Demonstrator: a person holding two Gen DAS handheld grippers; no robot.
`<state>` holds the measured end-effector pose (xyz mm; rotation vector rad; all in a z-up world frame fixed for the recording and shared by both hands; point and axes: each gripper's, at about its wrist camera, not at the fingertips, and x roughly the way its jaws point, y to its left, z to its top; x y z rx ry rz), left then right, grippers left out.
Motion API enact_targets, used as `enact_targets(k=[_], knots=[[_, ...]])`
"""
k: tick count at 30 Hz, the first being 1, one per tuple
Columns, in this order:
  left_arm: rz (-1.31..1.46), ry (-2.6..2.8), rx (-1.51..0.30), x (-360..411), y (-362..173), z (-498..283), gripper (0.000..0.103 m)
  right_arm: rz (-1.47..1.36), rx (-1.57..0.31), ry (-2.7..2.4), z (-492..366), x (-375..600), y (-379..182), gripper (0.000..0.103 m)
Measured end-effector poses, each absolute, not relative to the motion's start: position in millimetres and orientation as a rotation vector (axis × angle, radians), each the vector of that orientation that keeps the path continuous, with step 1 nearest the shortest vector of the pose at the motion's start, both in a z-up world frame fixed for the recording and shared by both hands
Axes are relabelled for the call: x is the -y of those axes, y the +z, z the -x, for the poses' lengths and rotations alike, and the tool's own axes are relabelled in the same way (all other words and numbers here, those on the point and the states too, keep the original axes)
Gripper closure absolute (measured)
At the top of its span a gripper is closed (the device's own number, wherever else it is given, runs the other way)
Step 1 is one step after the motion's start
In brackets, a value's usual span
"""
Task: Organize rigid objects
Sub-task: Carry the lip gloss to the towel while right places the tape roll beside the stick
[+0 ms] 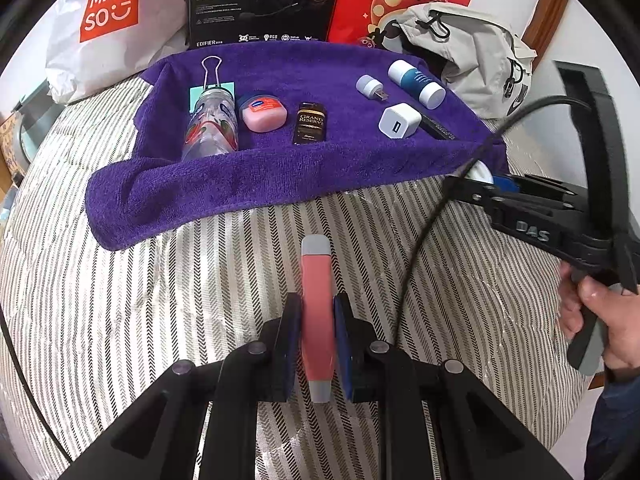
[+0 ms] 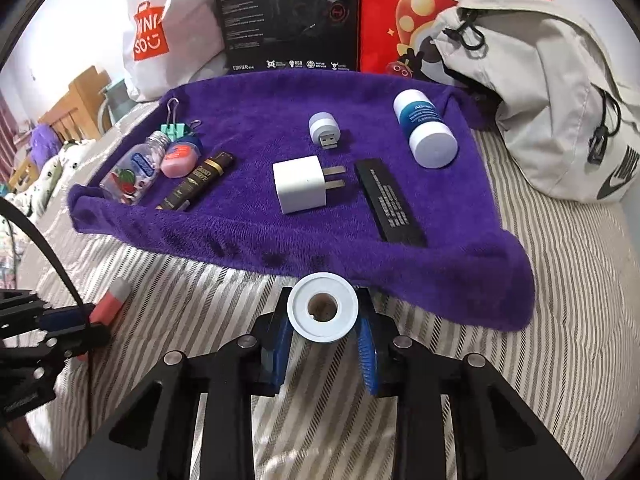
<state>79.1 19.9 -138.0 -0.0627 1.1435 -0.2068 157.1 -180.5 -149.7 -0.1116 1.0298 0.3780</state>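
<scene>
My left gripper (image 1: 317, 312) is shut on a pink stick with grey ends (image 1: 317, 312), held over the striped bedcover short of the purple towel (image 1: 280, 172). My right gripper (image 2: 322, 316) is shut on a white tape roll (image 2: 322, 307) at the towel's (image 2: 360, 240) near edge. On the towel lie a clear bottle (image 1: 210, 124), a pink jar (image 1: 263, 111), a dark gold-lettered tube (image 1: 310, 123), a white charger (image 2: 298, 185), a small USB light (image 2: 323, 127), a blue-and-white bottle (image 2: 424, 128) and a flat black bar (image 2: 390, 202).
Behind the towel stand a white Miniso bag (image 1: 104, 20), a black headset box (image 2: 286, 16) and a red bag (image 2: 416, 12). A grey backpack (image 2: 552, 92) lies at the right. A person's hand (image 1: 608, 320) holds the right gripper's handle. The striped bedcover (image 1: 160, 300) spreads in front.
</scene>
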Motion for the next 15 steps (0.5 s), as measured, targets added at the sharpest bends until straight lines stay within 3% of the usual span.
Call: enact_targets(k=[15], knots=[[0.116,-0.207,-1.13,-32,-127,-76,0.086,0.062,-1.057,0.43,-132,209,-134,0.074]])
